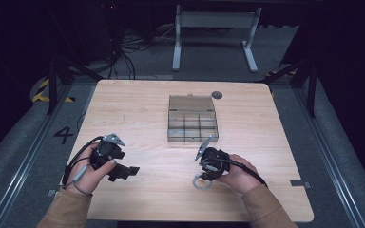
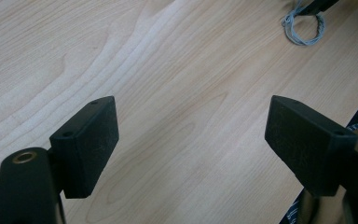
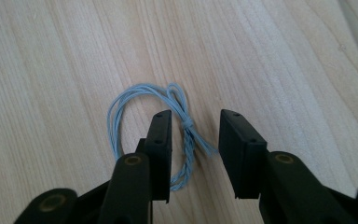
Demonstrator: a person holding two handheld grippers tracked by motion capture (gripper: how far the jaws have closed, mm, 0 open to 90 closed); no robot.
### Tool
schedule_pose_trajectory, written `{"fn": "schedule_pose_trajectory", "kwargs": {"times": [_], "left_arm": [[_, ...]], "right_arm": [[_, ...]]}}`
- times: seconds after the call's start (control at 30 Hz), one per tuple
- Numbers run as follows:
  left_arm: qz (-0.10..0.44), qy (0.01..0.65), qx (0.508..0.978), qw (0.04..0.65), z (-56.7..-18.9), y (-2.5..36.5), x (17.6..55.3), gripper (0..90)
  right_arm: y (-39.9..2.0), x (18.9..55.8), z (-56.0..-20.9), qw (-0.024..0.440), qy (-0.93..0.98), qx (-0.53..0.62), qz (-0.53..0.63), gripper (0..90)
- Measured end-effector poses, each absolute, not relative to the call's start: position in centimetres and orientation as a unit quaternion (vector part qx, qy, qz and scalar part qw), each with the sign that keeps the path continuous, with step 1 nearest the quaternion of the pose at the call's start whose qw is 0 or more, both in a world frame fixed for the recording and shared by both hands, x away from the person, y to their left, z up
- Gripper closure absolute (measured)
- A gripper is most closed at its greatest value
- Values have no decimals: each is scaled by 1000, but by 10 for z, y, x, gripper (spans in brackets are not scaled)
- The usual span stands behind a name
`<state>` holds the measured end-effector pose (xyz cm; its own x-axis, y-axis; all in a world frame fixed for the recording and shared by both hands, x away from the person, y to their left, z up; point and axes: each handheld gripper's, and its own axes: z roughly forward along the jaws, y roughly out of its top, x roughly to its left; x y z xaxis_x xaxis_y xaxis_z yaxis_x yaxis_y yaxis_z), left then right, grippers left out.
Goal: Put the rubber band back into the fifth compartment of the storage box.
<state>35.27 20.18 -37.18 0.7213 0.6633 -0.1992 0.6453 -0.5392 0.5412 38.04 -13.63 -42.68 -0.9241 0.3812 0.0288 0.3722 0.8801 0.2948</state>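
Observation:
A small loop of pale blue-grey cord [image 3: 121,105] lies flat on the wooden table [image 1: 147,114], tied with a knot that trails short ends. My right gripper [image 3: 195,135] points down over it, jaws apart, straddling the knotted, twisted part without pressing on it. In the high view the cord [image 1: 200,183] sits at the front, just under my right gripper [image 1: 203,175]. My left gripper [image 1: 123,172] rests low over the front left of the table, open wide with bare wood between its jaws [image 2: 191,135]. The cord [image 2: 303,30] shows far off in that view.
A clear plastic compartment box [image 1: 192,98] with its lid open stands at the middle of the table, behind the right hand. A small dark round disc [image 1: 216,94] lies beside its far right corner. The table's front edge is close to both forearms.

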Motion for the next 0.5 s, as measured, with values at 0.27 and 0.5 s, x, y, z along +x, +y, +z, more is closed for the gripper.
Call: {"fn": "schedule_pose_trajectory", "kwargs": {"times": [0.27, 0.5], "left_arm": [[14, 374, 877, 303, -371, 202, 352, 182], [14, 374, 877, 303, -371, 202, 352, 181]], "right_arm": [[-132, 379, -431, 29, 977, 176, 122, 804], [-133, 377, -427, 22, 975, 181, 125, 883]]}}
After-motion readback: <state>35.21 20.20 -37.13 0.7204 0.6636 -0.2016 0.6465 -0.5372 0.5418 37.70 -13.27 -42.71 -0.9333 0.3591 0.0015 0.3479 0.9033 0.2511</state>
